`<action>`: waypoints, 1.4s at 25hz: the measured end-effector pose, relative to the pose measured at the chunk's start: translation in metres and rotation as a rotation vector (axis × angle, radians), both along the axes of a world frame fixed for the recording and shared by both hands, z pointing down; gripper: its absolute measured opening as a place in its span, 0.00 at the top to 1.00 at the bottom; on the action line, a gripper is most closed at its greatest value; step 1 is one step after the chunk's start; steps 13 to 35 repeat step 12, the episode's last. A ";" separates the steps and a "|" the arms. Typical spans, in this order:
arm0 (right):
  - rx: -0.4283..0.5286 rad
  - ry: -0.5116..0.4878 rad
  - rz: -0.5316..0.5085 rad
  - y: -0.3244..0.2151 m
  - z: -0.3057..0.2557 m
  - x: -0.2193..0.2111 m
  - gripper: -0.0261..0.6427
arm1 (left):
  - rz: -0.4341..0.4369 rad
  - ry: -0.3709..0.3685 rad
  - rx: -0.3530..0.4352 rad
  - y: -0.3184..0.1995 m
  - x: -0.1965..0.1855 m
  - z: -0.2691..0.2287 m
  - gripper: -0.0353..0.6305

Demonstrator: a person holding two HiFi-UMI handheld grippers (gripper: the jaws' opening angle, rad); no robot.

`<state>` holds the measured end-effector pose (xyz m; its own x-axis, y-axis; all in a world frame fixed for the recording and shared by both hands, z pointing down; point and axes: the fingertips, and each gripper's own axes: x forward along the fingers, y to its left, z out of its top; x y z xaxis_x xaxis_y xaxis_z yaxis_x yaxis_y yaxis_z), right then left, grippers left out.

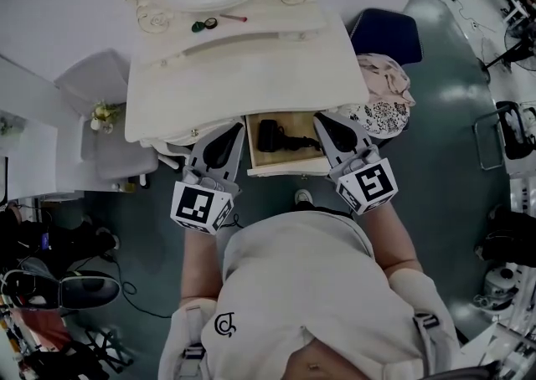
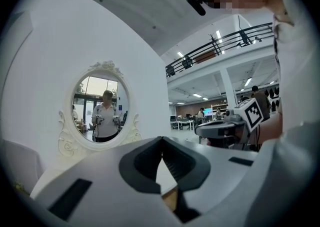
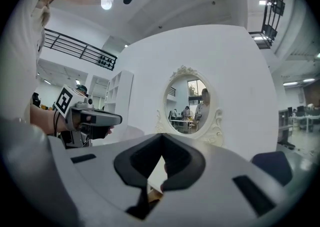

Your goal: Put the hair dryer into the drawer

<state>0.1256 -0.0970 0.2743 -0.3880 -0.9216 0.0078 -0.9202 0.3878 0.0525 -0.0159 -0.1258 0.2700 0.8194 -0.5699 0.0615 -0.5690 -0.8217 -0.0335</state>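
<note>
Vanity [image 1: 243, 69]: left tongs [image 2: 161, 140], right tongs [image 3: 161, 137] level (both closed).

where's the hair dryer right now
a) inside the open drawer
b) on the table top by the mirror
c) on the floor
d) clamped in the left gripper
a: the head view shows the black hair dryer lying inside the open drawer.

The hair dryer [image 1: 280, 136] lies in the open drawer [image 1: 286, 164], which projects from beneath the dressing table [image 1: 243, 69].
</note>
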 end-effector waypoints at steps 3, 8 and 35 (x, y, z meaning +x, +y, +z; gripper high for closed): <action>0.001 0.012 0.003 -0.001 -0.001 -0.001 0.95 | 0.007 -0.006 0.006 0.001 0.001 0.000 0.93; 0.004 0.010 0.011 0.002 0.002 -0.002 0.95 | 0.006 -0.007 0.005 0.005 0.003 0.002 0.93; 0.021 0.011 0.008 0.008 0.004 0.000 0.95 | -0.009 -0.001 0.005 0.009 0.004 0.004 0.93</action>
